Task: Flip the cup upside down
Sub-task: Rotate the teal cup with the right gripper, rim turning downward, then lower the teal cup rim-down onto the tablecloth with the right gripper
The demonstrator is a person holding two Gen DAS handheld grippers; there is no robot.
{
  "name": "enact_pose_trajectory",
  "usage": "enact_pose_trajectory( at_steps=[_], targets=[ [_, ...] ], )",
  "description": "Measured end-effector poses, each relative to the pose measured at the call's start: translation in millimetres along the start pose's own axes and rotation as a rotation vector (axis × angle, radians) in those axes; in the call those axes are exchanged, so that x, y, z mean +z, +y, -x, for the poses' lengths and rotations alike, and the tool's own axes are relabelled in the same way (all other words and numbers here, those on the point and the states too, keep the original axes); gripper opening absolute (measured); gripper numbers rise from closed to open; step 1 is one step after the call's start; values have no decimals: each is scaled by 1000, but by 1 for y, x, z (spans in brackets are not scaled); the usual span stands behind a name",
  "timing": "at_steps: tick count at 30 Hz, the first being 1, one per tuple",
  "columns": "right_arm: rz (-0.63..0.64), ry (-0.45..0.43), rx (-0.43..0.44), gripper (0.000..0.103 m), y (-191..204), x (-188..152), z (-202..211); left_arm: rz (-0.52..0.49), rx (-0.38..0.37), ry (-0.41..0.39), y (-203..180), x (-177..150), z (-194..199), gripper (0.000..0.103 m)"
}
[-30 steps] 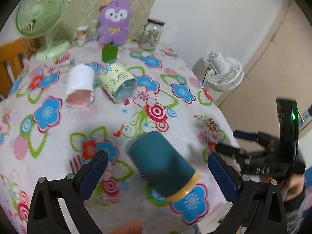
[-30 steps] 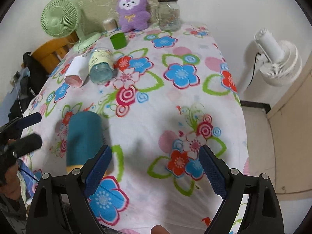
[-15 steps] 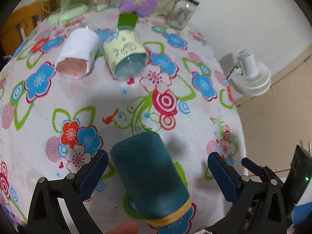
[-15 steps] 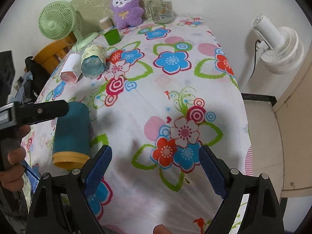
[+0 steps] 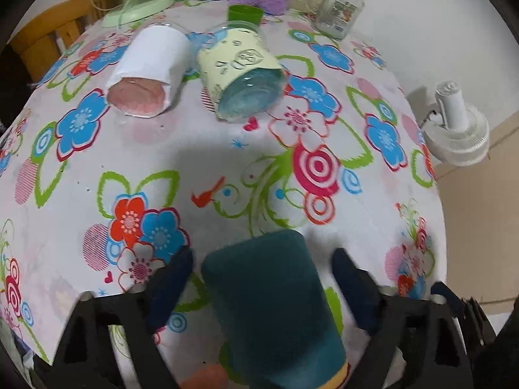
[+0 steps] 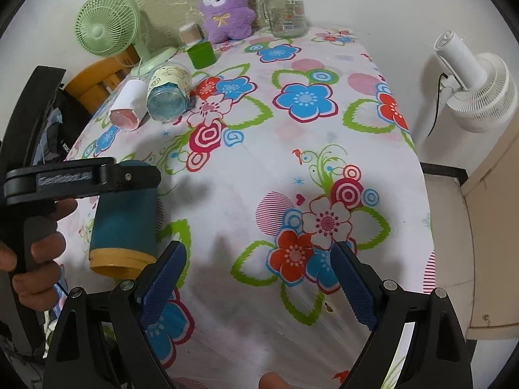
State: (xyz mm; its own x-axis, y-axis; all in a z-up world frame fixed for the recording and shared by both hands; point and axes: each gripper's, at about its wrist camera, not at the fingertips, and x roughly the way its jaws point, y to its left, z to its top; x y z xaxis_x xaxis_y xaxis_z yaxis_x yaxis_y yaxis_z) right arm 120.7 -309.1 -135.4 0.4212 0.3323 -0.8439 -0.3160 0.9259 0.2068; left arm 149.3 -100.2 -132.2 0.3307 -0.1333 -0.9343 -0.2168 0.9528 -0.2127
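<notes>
The teal cup [image 5: 271, 304] is seen lying on its side near the front left corner of the table [image 6: 324, 64], its long axis running along the reach of the left gripper [image 5: 262, 283], closed base pointing away and yellow-rimmed mouth toward the holder. It is bracketed by the left jaws, which are spread on either side with gaps visible, so nothing is gripped yet. The right gripper [image 6: 256, 287] is held released over bare cloth, beside the cup, and farther from it. Two other cups, white [image 5: 147, 74] and pale yellow [image 5: 241, 74], lie tipped toward the far left; contents cannot be made out
</notes>
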Motion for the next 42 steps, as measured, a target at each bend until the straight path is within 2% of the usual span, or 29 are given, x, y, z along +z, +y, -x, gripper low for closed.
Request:
enact_pose_trajectory(
  at_steps=[4,17,29,42],
  targets=[
    [-7,0,-6,92,0,0,0,24,-35,48,5,2,-8,73],
    [-11,-4,1,92,-3,-3,0,25,-91,19,7,2,3,71],
    [18,-46,-4,92,15,1,17,-53,-94,-127,3,-2,55,70],
    [70,-129,-28,92,51,4,45,-79,-80,-233,17,-5,105,68]
  ],
)
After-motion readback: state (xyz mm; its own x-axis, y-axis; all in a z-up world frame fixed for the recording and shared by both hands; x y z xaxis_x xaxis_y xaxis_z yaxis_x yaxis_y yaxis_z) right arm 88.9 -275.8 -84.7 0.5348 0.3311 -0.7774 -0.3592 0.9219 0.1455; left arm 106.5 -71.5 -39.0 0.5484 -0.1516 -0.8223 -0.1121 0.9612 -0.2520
